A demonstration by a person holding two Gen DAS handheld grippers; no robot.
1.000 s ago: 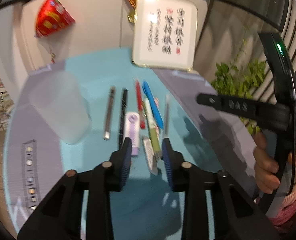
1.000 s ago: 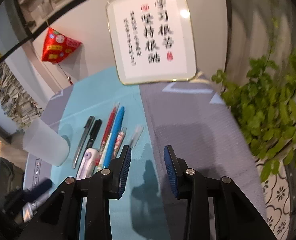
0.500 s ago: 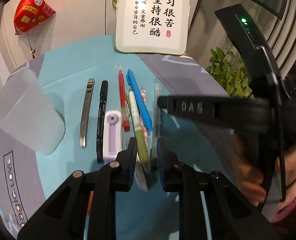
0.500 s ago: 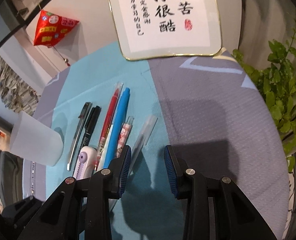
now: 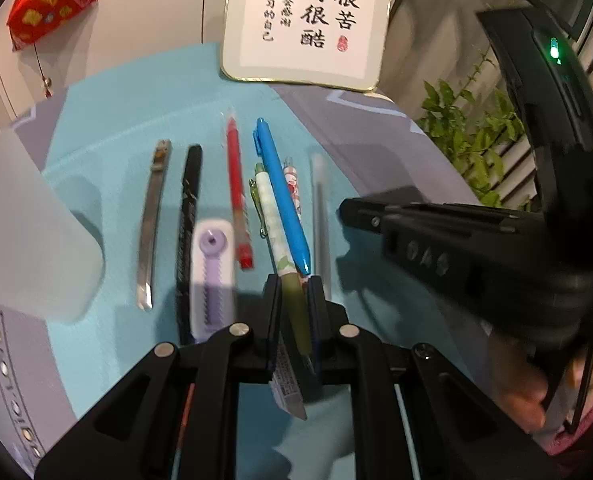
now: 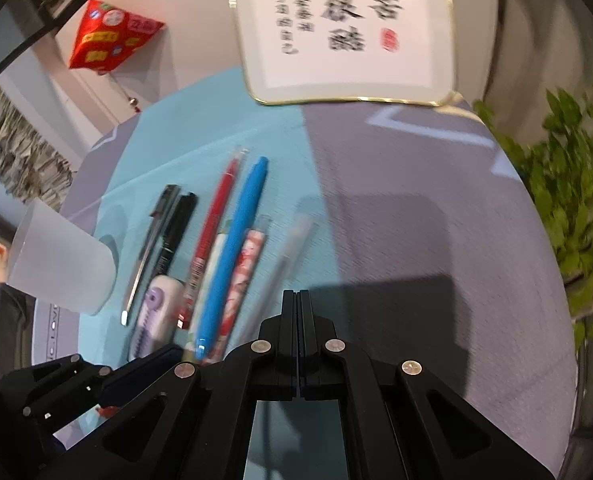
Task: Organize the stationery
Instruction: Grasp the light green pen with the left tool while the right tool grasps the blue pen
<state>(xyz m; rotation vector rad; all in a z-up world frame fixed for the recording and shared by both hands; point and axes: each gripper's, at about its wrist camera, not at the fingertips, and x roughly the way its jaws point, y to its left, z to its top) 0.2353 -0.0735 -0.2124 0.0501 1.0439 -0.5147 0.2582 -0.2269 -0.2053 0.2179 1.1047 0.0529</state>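
Observation:
A row of pens lies on a teal mat (image 5: 128, 120). My left gripper (image 5: 292, 292) is shut on the olive grip end of a green-and-white pen (image 5: 272, 208), which lies between a red pen (image 5: 236, 184) and a blue pen (image 5: 282, 196). A purple correction tape (image 5: 210, 276), a black marker (image 5: 188, 208) and a silver pen (image 5: 152, 216) lie to the left. A clear pen (image 5: 320, 208) lies on the right. A frosted cup (image 5: 24, 232) stands at far left. My right gripper (image 6: 298, 300) is shut and empty beside the clear pen (image 6: 284, 260).
A framed calligraphy board (image 5: 308, 20) leans at the back of the round table. A green plant (image 6: 576, 208) stands off the right edge. A red ornament (image 5: 44, 0) hangs on the wall. The grey cloth (image 6: 416, 220) lies right of the mat.
My left gripper closed onto the green-and-white pen. My right gripper went from open to fully shut and dropped lower, next to the clear pen.

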